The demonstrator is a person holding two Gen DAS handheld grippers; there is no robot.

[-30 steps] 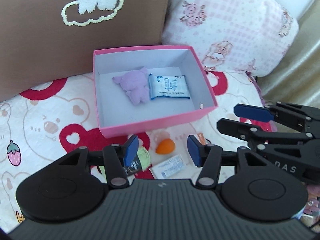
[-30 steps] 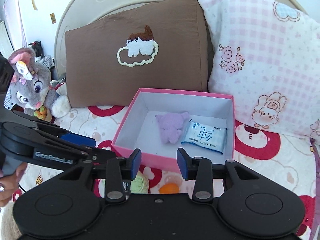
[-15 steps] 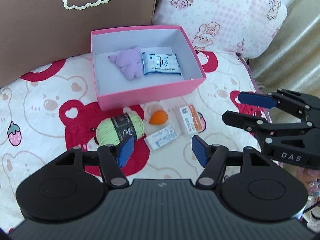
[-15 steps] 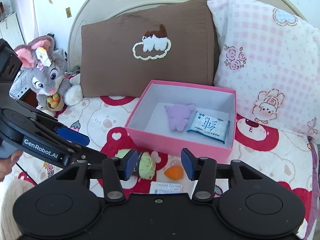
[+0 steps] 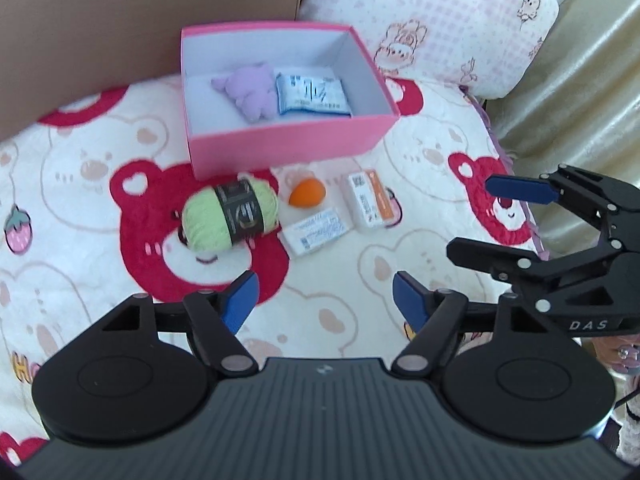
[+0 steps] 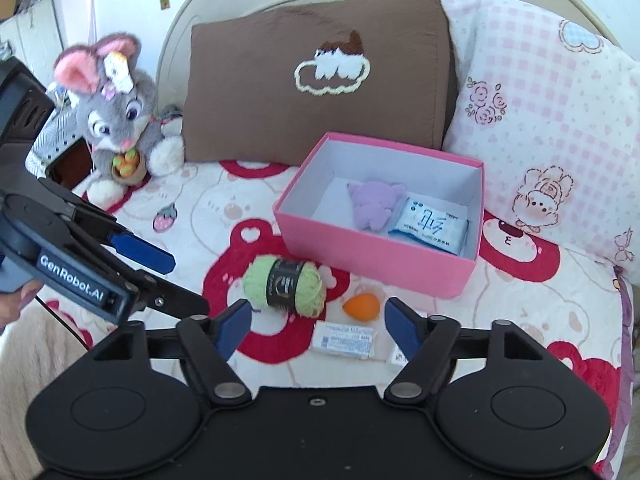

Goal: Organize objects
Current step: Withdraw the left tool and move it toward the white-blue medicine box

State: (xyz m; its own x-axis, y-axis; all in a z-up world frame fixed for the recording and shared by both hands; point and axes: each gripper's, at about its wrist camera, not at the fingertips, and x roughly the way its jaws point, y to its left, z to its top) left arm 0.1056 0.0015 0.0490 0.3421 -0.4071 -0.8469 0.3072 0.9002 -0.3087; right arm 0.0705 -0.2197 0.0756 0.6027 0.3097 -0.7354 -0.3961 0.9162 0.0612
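Observation:
A pink box (image 5: 292, 144) (image 6: 372, 256) sits on the bear-print bedspread and holds a purple plush (image 5: 252, 92) (image 6: 374, 206) beside a blue tissue pack (image 5: 312, 94) (image 6: 428, 226). In front of the box lie a green yarn ball (image 5: 230, 216) (image 6: 284, 284), an orange egg-shaped sponge (image 5: 307, 193) (image 6: 361, 307), a white packet (image 5: 318, 232) (image 6: 346, 340) and a white-and-orange carton (image 5: 370, 202). My left gripper (image 5: 324, 300) (image 6: 176, 280) hovers short of these items, its jaws opening with nothing between them. The right gripper (image 6: 318, 322) (image 5: 492, 220) is also opening and empty.
A brown pillow (image 6: 320, 76) and a pink checked pillow (image 6: 540, 100) lean behind the box. A grey plush rabbit (image 6: 116, 116) sits at the back left. The bed's right edge meets a golden curtain (image 5: 580, 100).
Both grippers drew back from the box and their jaws spread wider. The yarn, sponge, packet and carton in front of the box came fully into view.

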